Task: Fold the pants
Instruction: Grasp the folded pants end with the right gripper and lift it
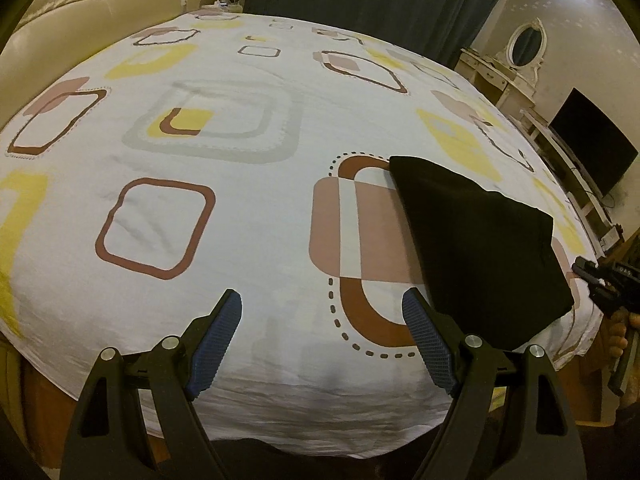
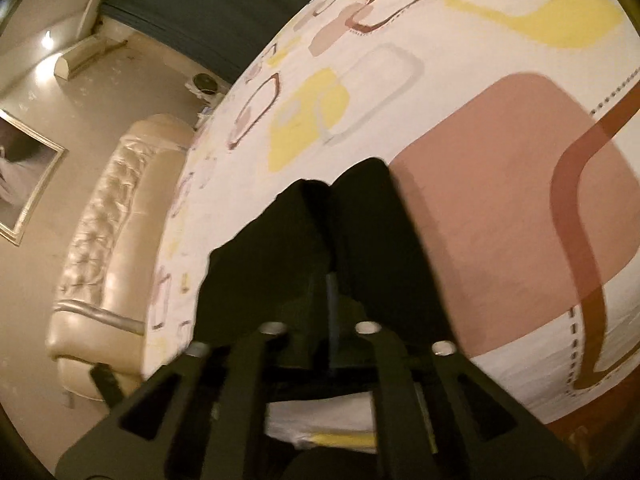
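Observation:
The black pants (image 1: 476, 240) lie folded into a compact block on the patterned bed sheet (image 1: 248, 208), near the bed's right front corner. My left gripper (image 1: 322, 320) is open and empty, hovering over the sheet just left of the pants' near corner. My right gripper (image 1: 600, 280) shows at the far right edge of the left wrist view, beside the pants. In the right wrist view my right gripper (image 2: 330, 276) has its fingers closed together on the black pants (image 2: 288, 240), which bunch up around the tips.
The bed's front edge (image 1: 320, 440) runs just under my left gripper. A cream padded headboard (image 2: 108, 220) stands along one side. A white dresser with an oval mirror (image 1: 520, 48) and a dark screen (image 1: 592, 140) stand beyond the bed's right side.

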Demonstrator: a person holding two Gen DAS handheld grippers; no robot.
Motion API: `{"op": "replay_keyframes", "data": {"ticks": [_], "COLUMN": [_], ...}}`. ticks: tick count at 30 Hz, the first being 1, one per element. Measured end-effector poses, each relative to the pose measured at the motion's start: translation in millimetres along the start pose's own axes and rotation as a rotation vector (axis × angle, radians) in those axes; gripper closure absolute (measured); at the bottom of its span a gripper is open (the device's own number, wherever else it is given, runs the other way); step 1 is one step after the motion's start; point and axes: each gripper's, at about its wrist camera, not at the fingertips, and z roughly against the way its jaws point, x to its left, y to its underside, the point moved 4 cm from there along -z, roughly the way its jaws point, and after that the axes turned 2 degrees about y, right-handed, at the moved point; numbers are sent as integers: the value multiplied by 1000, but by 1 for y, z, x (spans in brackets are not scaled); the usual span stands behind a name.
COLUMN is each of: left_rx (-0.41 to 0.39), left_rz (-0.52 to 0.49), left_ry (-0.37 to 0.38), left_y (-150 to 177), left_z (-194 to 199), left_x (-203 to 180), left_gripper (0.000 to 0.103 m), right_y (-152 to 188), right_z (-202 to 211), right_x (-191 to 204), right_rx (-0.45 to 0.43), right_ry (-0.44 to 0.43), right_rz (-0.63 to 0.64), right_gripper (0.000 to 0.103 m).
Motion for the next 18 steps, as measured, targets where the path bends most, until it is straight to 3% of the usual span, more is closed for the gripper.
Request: {"op": "replay_keyframes", "data": {"ticks": [2, 8, 10, 15, 18], "left_rx": [4, 8, 12, 17, 13], "left_rz": [4, 7, 11, 23, 23], "left_ry": [-2, -5, -6, 1, 6], "left_y": [1, 1, 1, 2, 2], "left_z": [-1, -3, -4, -4, -3], "left_x": [0, 2, 3, 5, 4], "left_gripper": [21, 21, 21, 21, 21], "right_y": [0, 14, 19, 9, 1], "right_z": [-10, -47, -53, -24, -6], "right_x": [9, 10, 20, 46, 43], "right_rx": [24, 165, 190, 88, 34], "right_ry": [10, 34, 37, 18, 13], "right_rz": [10, 47, 99, 158, 156], "right_gripper": [57, 58, 91, 94, 95]}}
